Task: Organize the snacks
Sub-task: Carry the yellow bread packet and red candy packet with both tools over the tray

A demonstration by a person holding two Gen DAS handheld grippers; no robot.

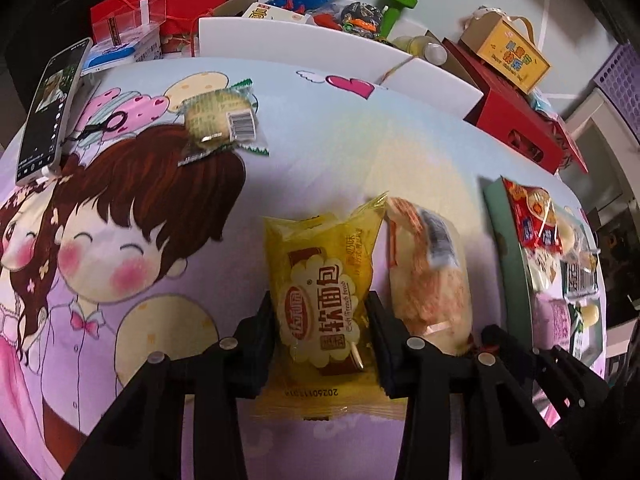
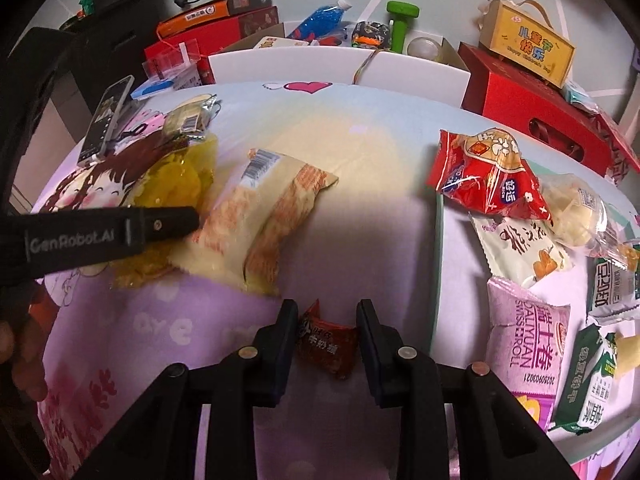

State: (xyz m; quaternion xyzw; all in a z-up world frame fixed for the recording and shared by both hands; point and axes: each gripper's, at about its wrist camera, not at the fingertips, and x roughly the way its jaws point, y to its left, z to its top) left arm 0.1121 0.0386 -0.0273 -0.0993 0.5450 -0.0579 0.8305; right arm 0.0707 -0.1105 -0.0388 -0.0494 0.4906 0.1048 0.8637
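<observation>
My left gripper (image 1: 320,312) has its fingers on both sides of a yellow soft-bread packet (image 1: 322,284) lying on the cartoon-print cloth, touching its sides. A pale orange-striped bread packet (image 1: 430,276) lies just right of it, also in the right wrist view (image 2: 260,220). My right gripper (image 2: 326,328) holds its fingers around a small red-brown candy wrapper (image 2: 328,346), with small gaps on both sides. The green tray (image 2: 440,248) at right holds several snack packets, among them a red one (image 2: 488,172) and a pink Swiss roll (image 2: 528,340).
A green-edged biscuit packet (image 1: 220,120) and a phone (image 1: 52,112) on a stand lie at the far left. White boxes (image 1: 320,48), red gift boxes (image 2: 532,108), a yellow carton (image 2: 528,48), a green dumbbell (image 2: 400,20) and toys crowd the back.
</observation>
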